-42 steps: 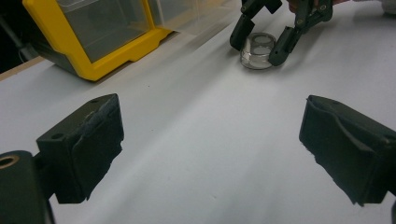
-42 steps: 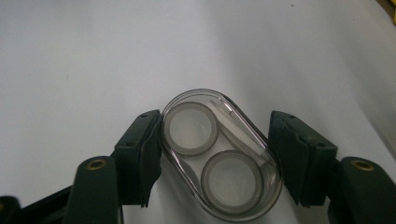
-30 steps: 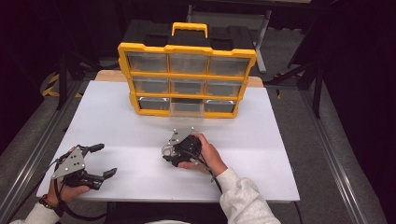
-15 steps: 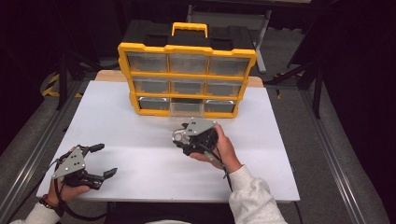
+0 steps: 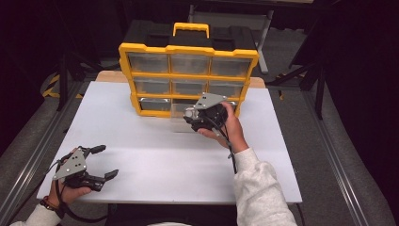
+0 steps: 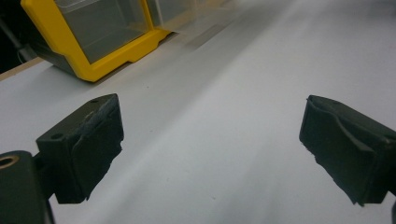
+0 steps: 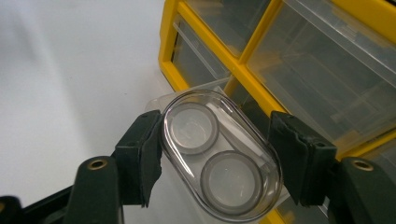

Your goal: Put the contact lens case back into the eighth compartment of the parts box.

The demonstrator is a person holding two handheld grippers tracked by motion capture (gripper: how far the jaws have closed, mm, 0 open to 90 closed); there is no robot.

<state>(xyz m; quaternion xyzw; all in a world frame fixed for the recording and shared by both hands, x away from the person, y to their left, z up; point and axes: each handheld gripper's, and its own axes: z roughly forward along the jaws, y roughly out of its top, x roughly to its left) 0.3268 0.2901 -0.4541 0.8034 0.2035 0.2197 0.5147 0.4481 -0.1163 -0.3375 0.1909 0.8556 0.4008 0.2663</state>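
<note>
Just clear case (image 7: 219,158) beside organizer edge (image 7: 243,74)

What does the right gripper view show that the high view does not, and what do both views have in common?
The right gripper view alone makes plain the clear oval case with two round wells, clamped between the right hand-held gripper pads.

The high view alone shows the left hand-held gripper open near the white table front edge, the organizer's yellow handle and the person's sleeve.

Both show the yellow drawer organizer and the right hand-held gripper close to its bottom row.
</note>
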